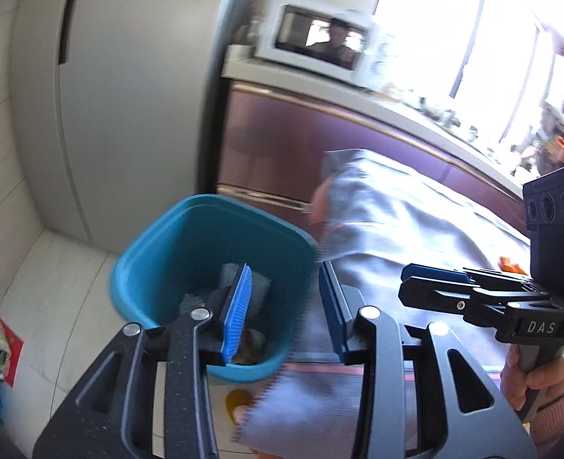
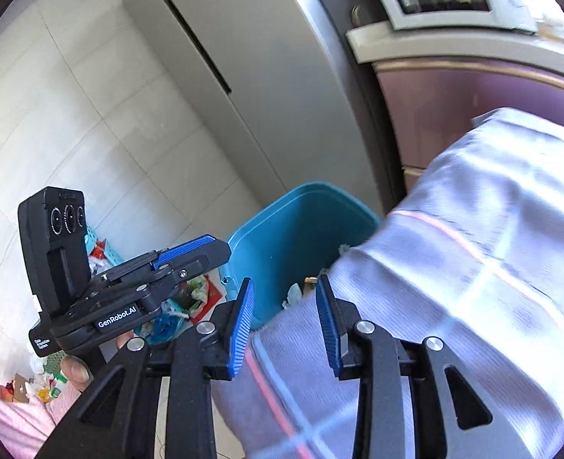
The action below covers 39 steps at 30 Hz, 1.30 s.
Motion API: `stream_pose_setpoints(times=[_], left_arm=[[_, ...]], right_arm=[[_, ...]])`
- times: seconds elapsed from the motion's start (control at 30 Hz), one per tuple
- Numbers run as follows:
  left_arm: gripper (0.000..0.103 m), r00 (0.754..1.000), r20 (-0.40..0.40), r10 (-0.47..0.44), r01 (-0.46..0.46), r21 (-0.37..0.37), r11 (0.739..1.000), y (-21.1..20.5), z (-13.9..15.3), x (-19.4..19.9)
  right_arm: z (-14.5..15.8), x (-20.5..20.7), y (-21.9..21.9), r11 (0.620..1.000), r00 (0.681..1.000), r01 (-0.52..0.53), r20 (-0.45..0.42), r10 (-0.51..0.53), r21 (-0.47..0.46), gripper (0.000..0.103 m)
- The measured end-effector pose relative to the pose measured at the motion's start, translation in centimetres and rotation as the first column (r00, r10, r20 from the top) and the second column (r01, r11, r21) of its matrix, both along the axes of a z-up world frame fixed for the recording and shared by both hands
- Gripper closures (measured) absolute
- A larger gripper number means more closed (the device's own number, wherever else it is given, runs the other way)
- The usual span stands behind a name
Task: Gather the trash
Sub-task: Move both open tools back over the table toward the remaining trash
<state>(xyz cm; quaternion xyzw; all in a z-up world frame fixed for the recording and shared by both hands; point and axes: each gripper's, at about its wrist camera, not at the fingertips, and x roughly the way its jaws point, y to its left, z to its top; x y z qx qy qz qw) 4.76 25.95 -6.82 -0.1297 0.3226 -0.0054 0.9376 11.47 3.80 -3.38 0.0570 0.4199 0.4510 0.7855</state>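
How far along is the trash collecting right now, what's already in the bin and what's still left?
Done: the teal plastic bin already holds crumpled scraps and wrappers at its bottom. In hand: nothing; the left gripper and right gripper both hang open above the bin and the pale checked tablecloth. Left: colourful litter on the floor tiles beside the bin remains to be picked up.

Daylight floods in from a window up and right of the jaws in the left wrist view, blown out to plain white. The microwave beside it is smeared by motion blur, and so is the pale cloth right of the jaws. Both views bend straight lines and darken at the corners. The blue bin ahead looks fairly sharp.
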Motion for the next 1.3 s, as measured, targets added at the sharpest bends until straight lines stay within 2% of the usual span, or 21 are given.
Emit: stream_pose_setpoints(times=[0.13,0.3,0.5,0.67,0.83,0.93,1.0,1.13,1.23,1.3], left_arm=[[0.063,0.994,0.033,-0.106,0.106,0.001,0.994,-3.6,0.9,-0.3],[0.06,0.966,0.043,-0.254,0.255,-0.026,0.967,-9.1,0.9,-0.1],[0.06,0.909,0.024,-0.416,0.417,-0.082,0.905,-16.2,0.0,-0.1],[0.06,0.849,0.013,-0.528,0.527,-0.077,0.846,-22.1,-0.3,-0.6],[0.055,0.787,0.004,-0.617,0.616,-0.071,0.785,-27.0,-0.3,-1.1],[0.048,0.752,-0.008,-0.659,0.656,-0.081,0.75,-29.5,-0.6,-1.2],[0.047,0.733,-0.018,-0.68,0.677,-0.081,0.732,-31.1,-0.9,-1.1],[0.042,0.702,-0.052,-0.71,0.705,-0.086,0.704,-33.6,-1.7,-0.8],[0.038,0.689,-0.075,-0.721,0.716,-0.084,0.693,-35.1,-2.2,-0.6],[0.038,0.684,-0.088,-0.724,0.719,-0.091,0.689,-35.8,-2.4,-0.2]], right_arm=[[1.1,-1.3,-4.3,0.998,0.997,0.064,0.032,-0.065,0.026,0.069],[1.5,-2.8,-9.7,0.984,0.982,0.176,0.056,-0.178,0.04,0.069],[1.2,-4.6,-16.8,0.944,0.943,0.327,0.054,-0.329,0.044,0.069],[1.0,-6.2,-22.7,0.892,0.891,0.449,0.05,-0.452,0.058,0.068],[1.3,-7.5,-27.3,0.824,0.821,0.562,0.078,-0.566,0.067,0.068],[1.5,-8.5,-30.2,0.773,0.767,0.629,0.101,-0.634,0.076,0.065],[1.6,-9.4,-32.0,0.728,0.717,0.681,0.128,-0.685,0.081,0.059],[1.6,-10.5,-35.8,0.637,0.621,0.764,0.152,-0.769,0.098,0.058],[1.1,-11.1,-38.3,0.565,0.548,0.82,0.157,-0.822,0.094,0.039],[0.4,-11.1,-39.6,0.546,0.534,0.832,0.129,-0.836,0.097,0.036]])
